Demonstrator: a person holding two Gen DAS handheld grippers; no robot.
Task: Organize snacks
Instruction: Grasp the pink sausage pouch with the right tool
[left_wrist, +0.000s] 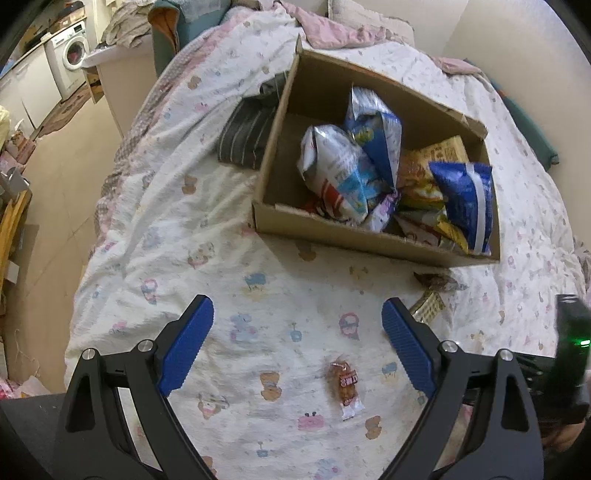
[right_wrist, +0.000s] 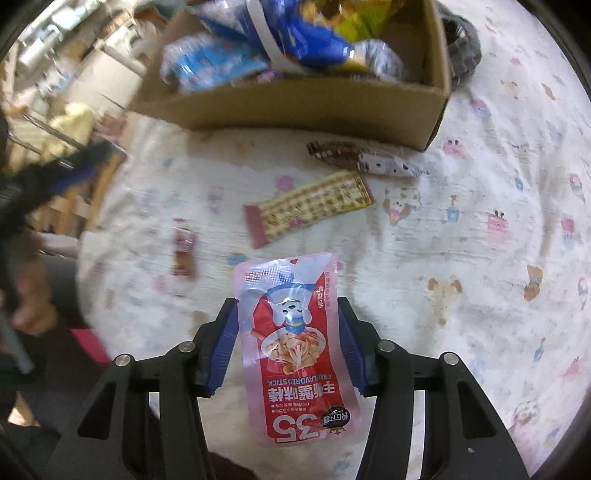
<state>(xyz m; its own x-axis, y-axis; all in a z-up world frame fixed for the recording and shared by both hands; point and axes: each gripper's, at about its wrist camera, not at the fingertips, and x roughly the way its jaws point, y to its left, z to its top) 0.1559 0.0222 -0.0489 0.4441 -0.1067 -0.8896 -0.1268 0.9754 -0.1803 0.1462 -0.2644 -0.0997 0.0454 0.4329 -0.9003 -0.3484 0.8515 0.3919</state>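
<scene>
Right gripper (right_wrist: 288, 339) pinches a red crab-stick pouch (right_wrist: 295, 350) above the bed (right_wrist: 461, 240). Left gripper (left_wrist: 297, 347) spread wide, empty, near the cardboard box (left_wrist: 332, 229).

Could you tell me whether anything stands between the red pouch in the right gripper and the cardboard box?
Nothing visible blocks it. The right gripper holds the red pouch above the bedspread; the yellow wrapper and brown wrapper lie flat below the path, and the cardboard box is open-topped.

Box (right_wrist: 288, 99) contents blurred, top cut off
</scene>
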